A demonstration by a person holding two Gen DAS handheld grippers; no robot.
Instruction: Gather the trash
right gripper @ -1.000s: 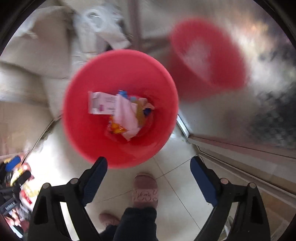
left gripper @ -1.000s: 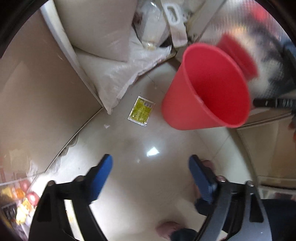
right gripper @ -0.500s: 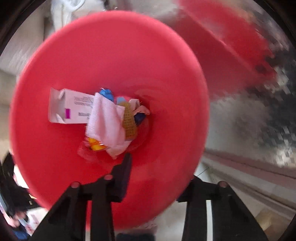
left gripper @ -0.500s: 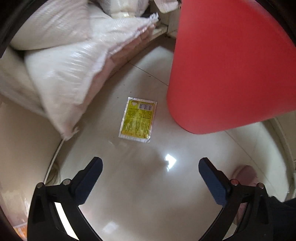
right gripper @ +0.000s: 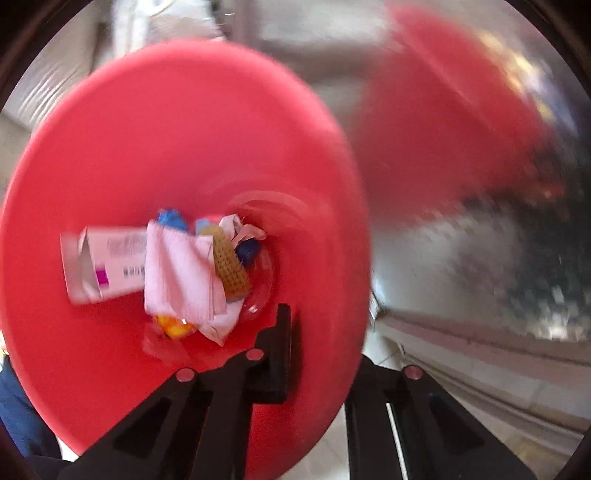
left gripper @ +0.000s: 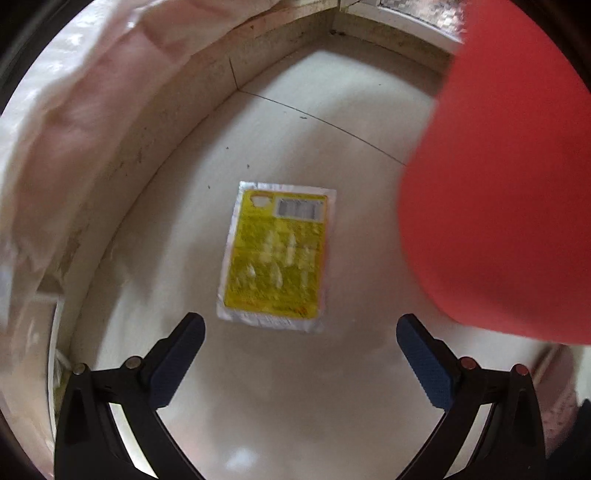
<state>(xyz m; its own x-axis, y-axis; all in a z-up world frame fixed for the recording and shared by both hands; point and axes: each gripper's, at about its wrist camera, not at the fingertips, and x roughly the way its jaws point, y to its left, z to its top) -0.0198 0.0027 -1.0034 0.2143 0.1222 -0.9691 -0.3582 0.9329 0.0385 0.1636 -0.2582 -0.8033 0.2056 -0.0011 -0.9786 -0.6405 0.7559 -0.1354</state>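
Observation:
A flat yellow and silver sachet [left gripper: 275,254] lies on the pale tiled floor. My left gripper [left gripper: 301,345] is open and empty, just short of the sachet, its blue fingertips [left gripper: 181,354] wide apart below it. The red bin [left gripper: 509,206] hangs at the right of the left wrist view. My right gripper [right gripper: 317,354] is shut on the rim of the red bin [right gripper: 147,155], one finger inside and one outside. Inside lie a white carton [right gripper: 99,266], a pink tissue [right gripper: 181,277] and other scraps.
White sacks [left gripper: 74,122] are stacked along the left against a low ledge [left gripper: 207,92]. A shiny metal panel [right gripper: 498,258] with a red reflection stands to the right of the bin. A floor corner is at the top [left gripper: 332,33].
My left gripper has come down close to the sachet, which now fills the middle of its view. My right gripper has closed on the bin's rim and the bin is lifted.

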